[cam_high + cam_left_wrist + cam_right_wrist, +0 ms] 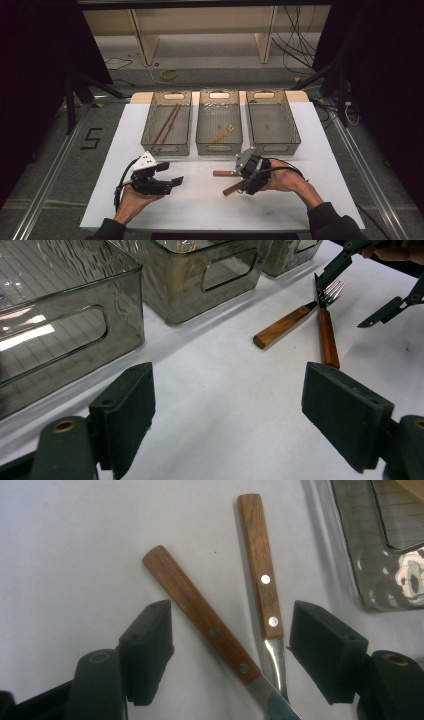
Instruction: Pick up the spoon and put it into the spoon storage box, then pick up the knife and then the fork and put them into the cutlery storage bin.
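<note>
Two wooden-handled utensils lie crossed on the white worktop (150, 210), in front of the middle of three clear smoked bins: a knife (210, 630) with a round-ended handle and a fork (260, 565) with a square-ended handle. In the left gripper view the fork's tines (334, 290) show beside the knife blade where the two cross. The right tool (230, 645) is lowered over the pair with its jaws wide apart, both handles between the pads (150, 645); neither pad touches them. The left tool (167, 177) rests in the hand well to the left, its jaws also wide apart and holding nothing. The left bin (167, 145) contains chopsticks (166, 126), the middle bin (219, 146) a small wooden-handled utensil (221, 134); the right bin (275, 145) stands just beside it.
</note>
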Available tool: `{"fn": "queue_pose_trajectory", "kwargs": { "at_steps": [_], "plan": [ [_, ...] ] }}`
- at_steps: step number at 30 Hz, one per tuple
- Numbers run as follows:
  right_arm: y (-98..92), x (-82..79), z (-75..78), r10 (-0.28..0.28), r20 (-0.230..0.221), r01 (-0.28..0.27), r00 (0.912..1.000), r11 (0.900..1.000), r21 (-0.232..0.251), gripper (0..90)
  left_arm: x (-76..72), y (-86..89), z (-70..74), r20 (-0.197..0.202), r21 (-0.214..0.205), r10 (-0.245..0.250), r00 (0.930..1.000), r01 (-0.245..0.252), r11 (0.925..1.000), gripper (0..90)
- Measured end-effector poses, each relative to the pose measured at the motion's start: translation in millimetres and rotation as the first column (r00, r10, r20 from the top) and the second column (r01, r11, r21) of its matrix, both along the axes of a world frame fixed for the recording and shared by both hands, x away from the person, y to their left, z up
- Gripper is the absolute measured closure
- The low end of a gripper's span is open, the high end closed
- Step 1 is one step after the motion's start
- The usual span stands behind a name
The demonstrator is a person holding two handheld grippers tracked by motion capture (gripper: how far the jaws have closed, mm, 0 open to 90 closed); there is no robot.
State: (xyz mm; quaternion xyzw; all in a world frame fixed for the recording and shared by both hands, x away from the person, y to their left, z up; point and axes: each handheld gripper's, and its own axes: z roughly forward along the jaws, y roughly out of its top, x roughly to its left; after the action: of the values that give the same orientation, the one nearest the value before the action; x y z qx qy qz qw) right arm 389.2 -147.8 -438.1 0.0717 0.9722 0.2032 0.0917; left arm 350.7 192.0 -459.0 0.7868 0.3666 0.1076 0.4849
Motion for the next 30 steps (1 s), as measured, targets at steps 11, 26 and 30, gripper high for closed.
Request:
{"fn": "queue_pose_trajectory", "kwargs": {
  "at_steps": [11,26,30],
  "plan": [
    [-0.5,2.4,-1.7,-0.012,0.004,0.012,0.9999,0.9999,0.0,40.4,-0.3,-0.6,0.4,0.004,-0.002,-0.004,1.0,0.004,1.0,20.7],
    [-34.0,35.4,0.9,-0.305,0.01,0.304,0.9523,0.9519,0.035,84.8,-0.1,-0.4,-0.3,0.008,0.003,-0.006,1.0,0.006,1.0,21.0],
    [-39.8,43.0,-7.6,-0.371,0.003,0.371,0.9285,0.9285,0.005,88.3,-0.2,-0.2,-0.3,0.008,0.008,-0.009,0.9999,0.009,0.9999,21.0]
  ]
}}
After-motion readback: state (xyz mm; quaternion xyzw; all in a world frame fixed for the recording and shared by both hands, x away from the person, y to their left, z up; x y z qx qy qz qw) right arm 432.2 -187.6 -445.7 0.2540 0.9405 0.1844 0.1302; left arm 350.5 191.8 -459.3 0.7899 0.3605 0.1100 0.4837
